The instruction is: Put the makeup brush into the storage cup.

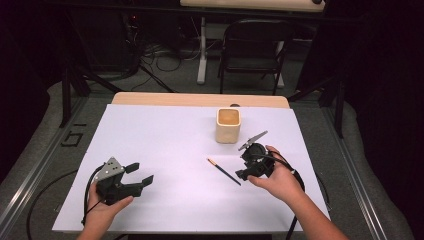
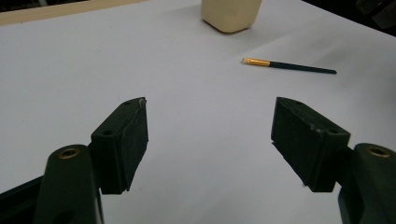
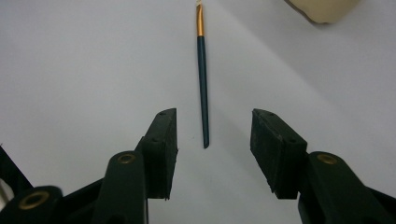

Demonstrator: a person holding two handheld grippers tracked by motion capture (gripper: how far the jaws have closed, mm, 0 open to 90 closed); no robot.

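The pencil [image 3: 202, 79] lay ungrasped on the bench [image 1: 165, 150], its tip between my half-open, empty right fingers [image 3: 164, 140], cup [image 1: 228, 125] at one o'clock; my left fingers [image 2: 122, 140] were wide, empty.

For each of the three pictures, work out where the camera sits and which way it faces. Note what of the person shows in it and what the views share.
High view: fixed above the table's near edge, looking forward and down; both forearms, left claw and right claw show.
Left gripper view: rides the left claw, facing across the white sheet; its open jaws show.
Right gripper view: rides the right claw, facing along the pencil, whose tip lies between the open jaws.
Shared: all show the pencil and the cream cup.
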